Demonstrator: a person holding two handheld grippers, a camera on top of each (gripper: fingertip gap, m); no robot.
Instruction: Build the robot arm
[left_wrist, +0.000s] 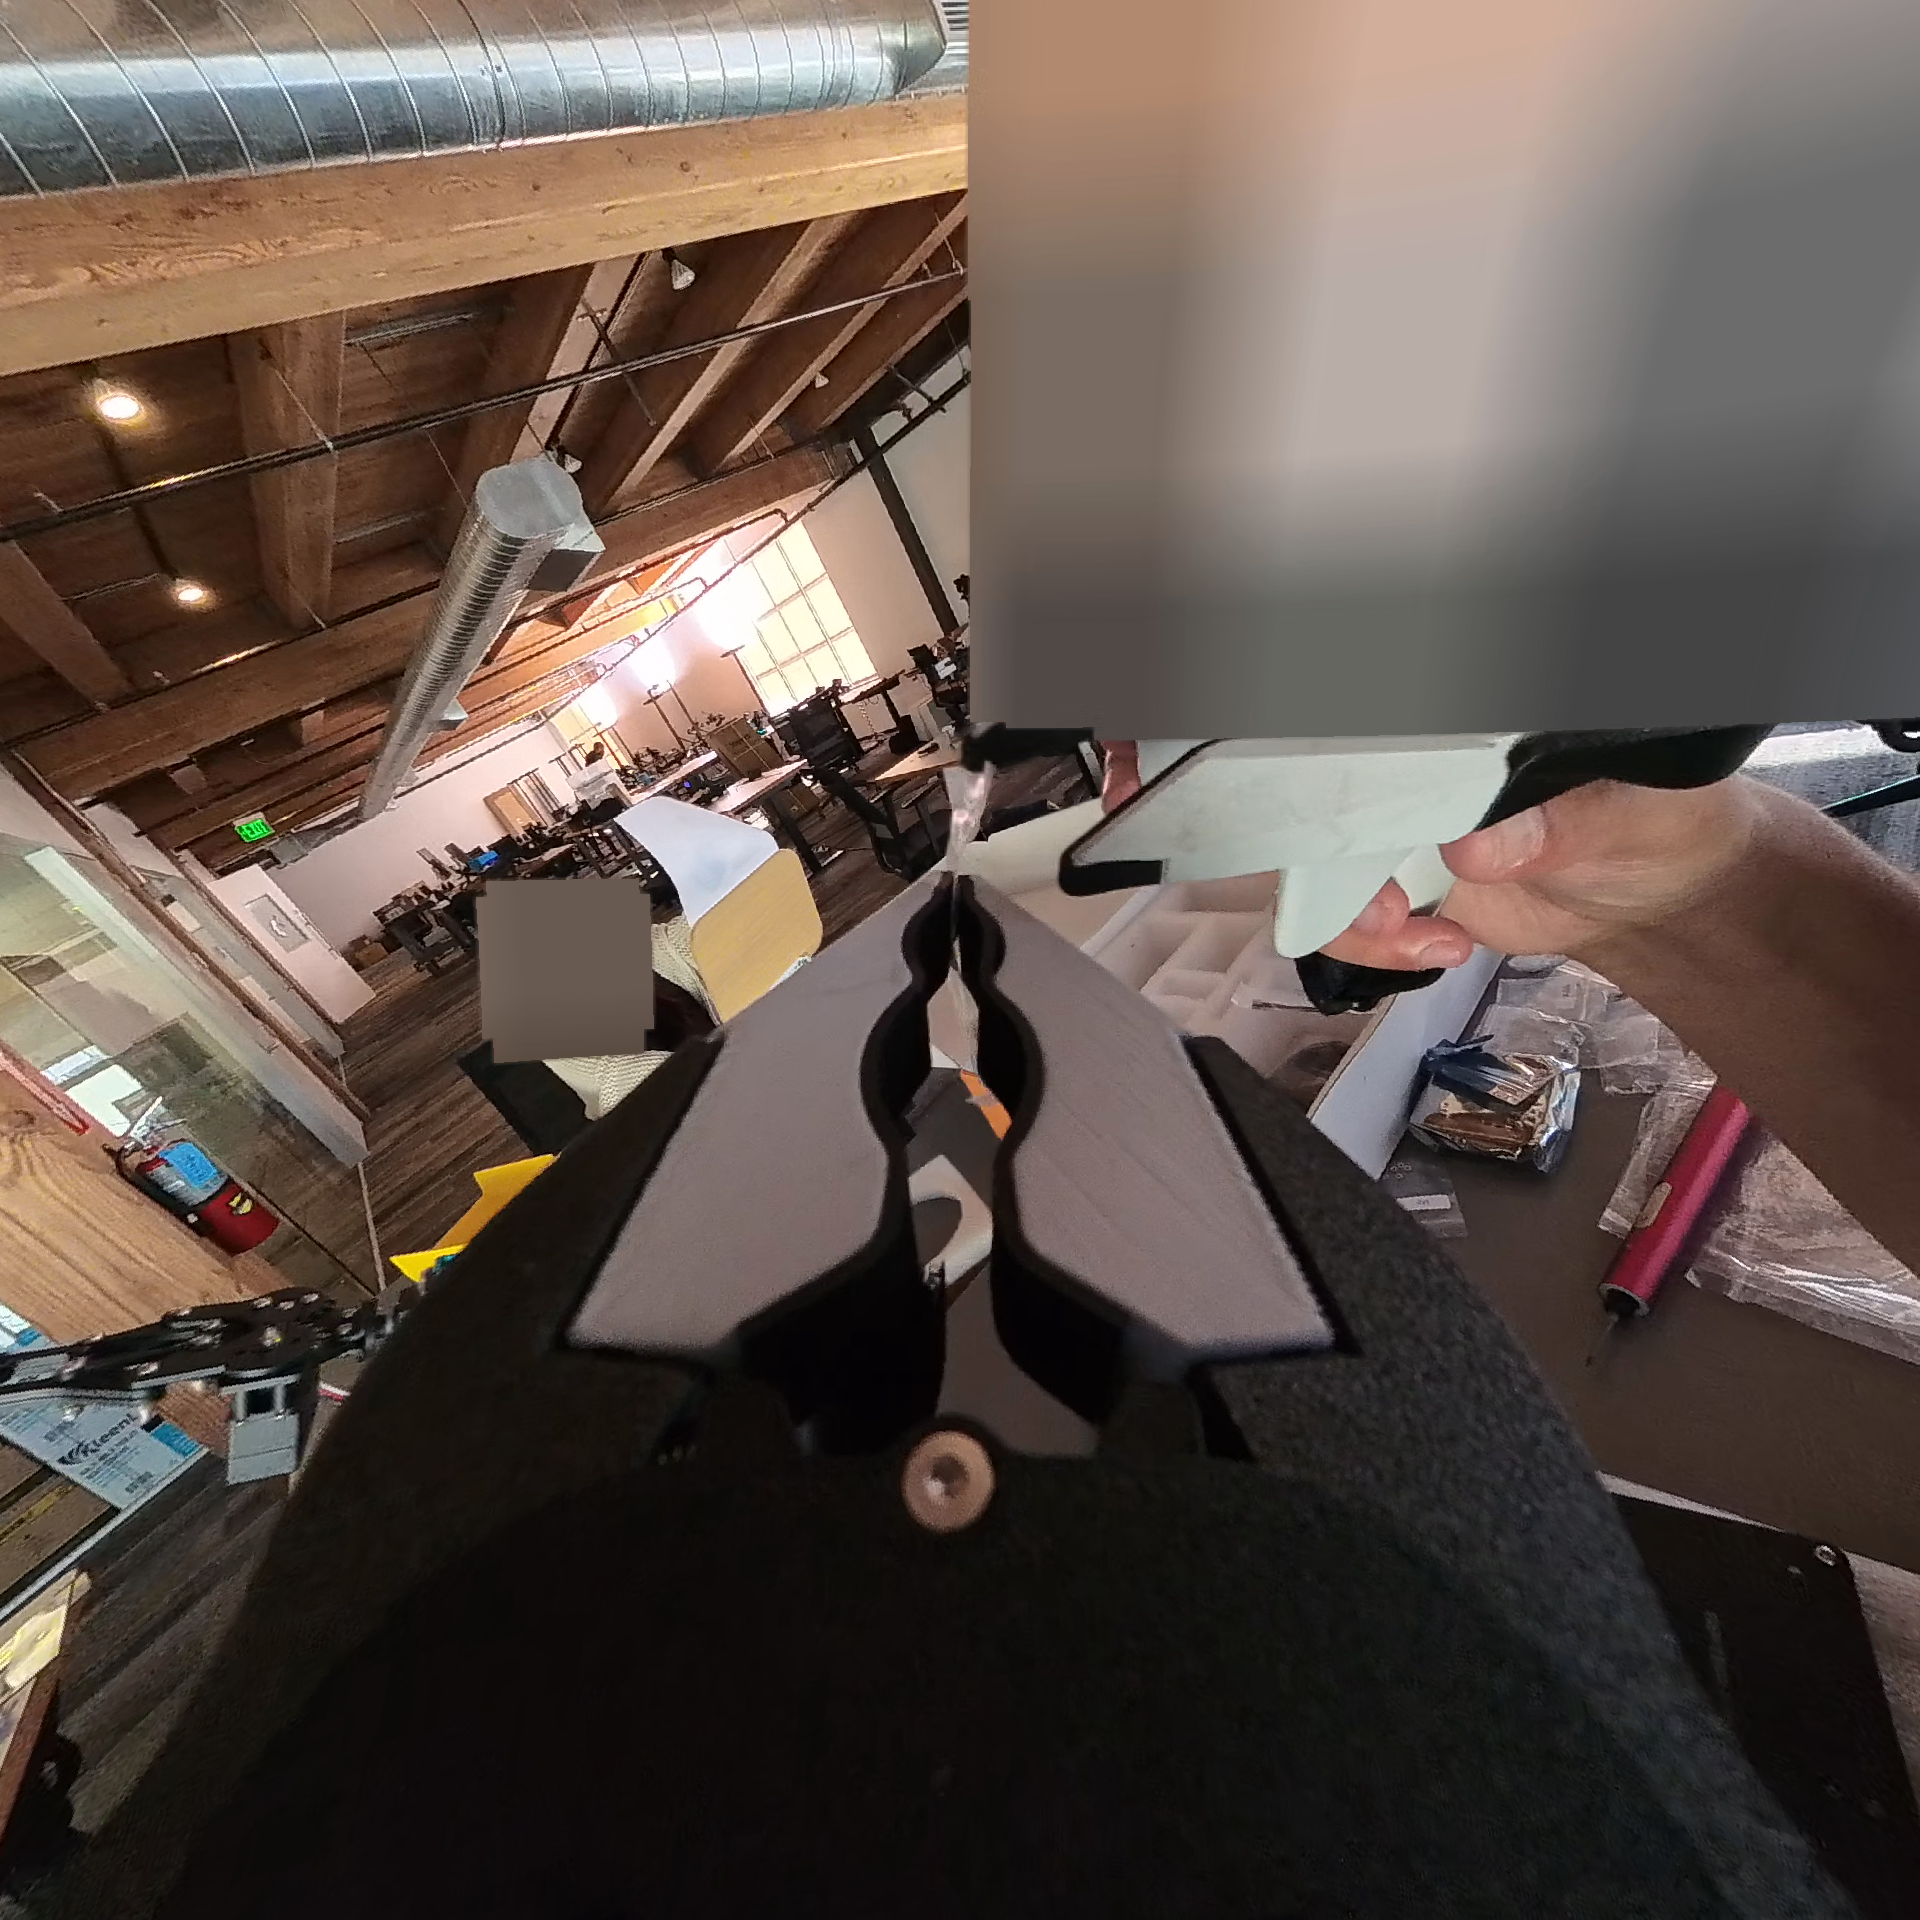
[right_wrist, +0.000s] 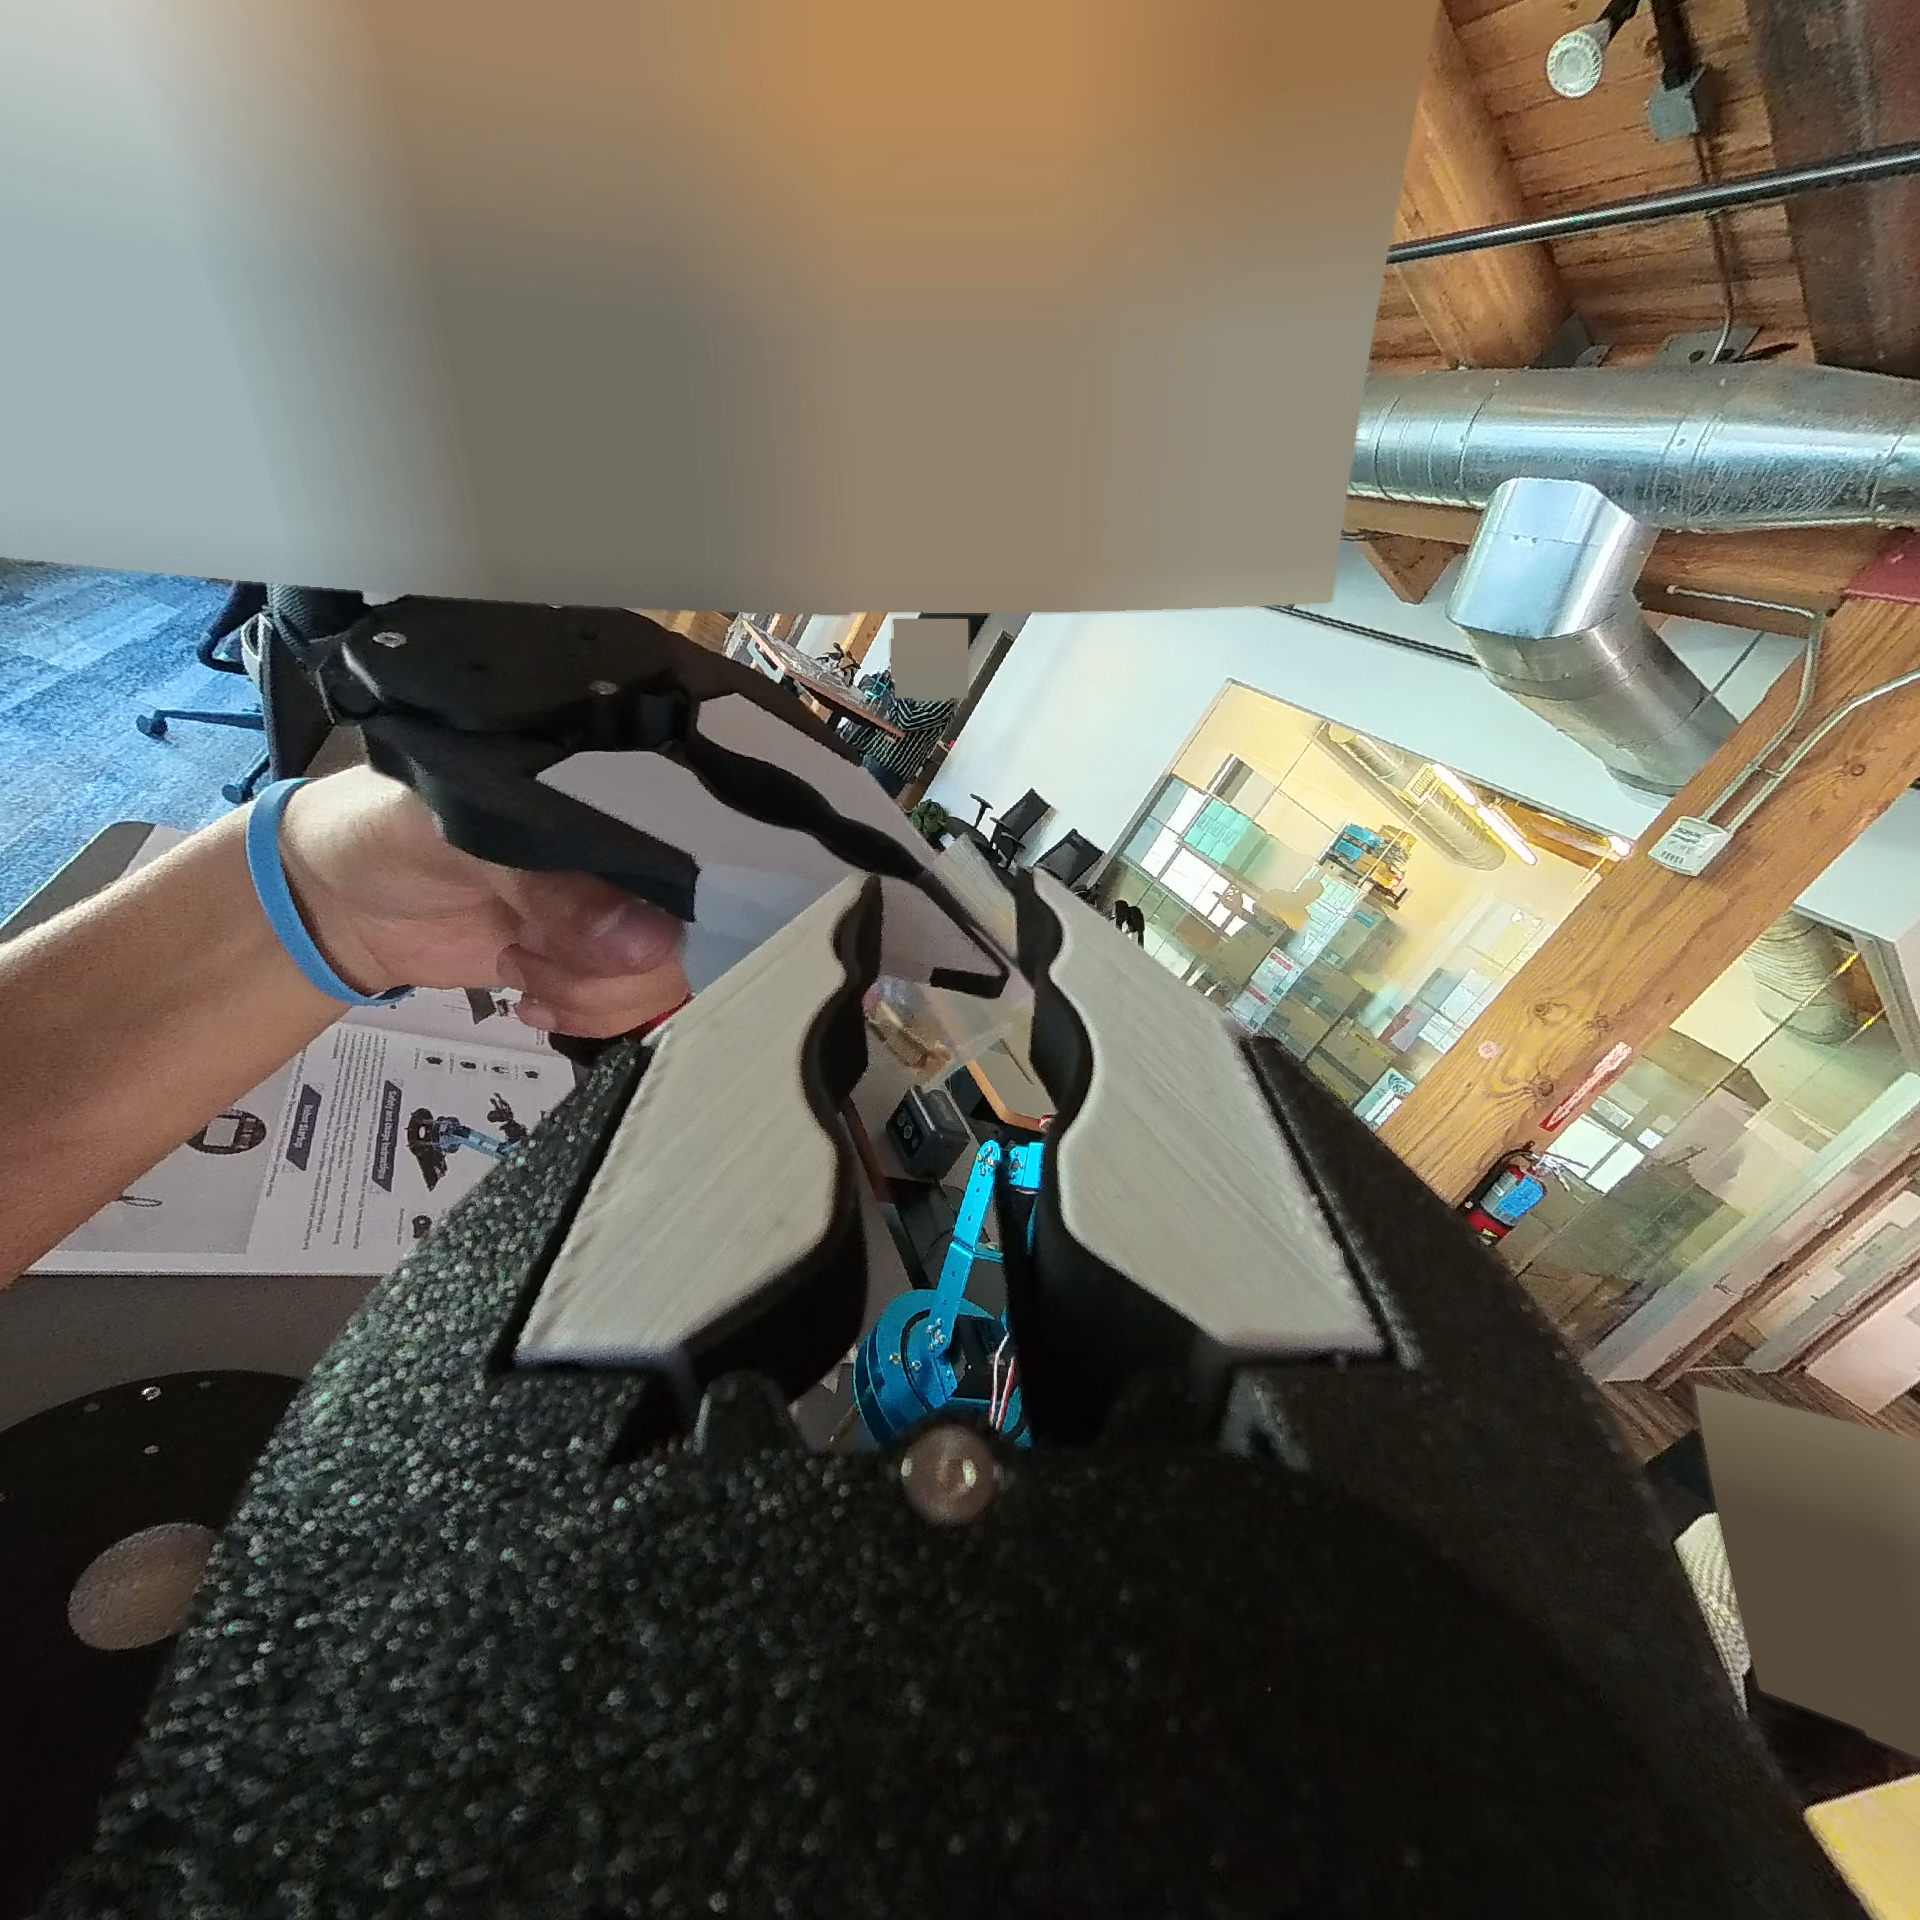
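Open workshop, dark table (left_wrist: 1558, 1382). Your left gripper (left_wrist: 954, 883) pinches a clear plastic strip (left_wrist: 961, 821); your right gripper (right_wrist: 951, 904) stands apart, just beside that strip.

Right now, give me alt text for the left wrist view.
The left gripper is shut on a thin clear plastic strip, raised above a dark desk. At right, a hand holds the right gripper; wooden ceiling beams overhead.

Left gripper (left_wrist: 957, 883) speckled black with pale grey finger faces, right gripper (right_wrist: 951, 904) likewise, red cylinder (left_wrist: 1675, 1195) at 3 o'clock, red fire extinguisher (left_wrist: 203, 1195) with blue tag at 9, blue wristband (right_wrist: 286, 894) at 9, bright blue metal arm (right_wrist: 961, 1247) at centre, silver ribbed duct (right_wrist: 1621, 457) at 2.
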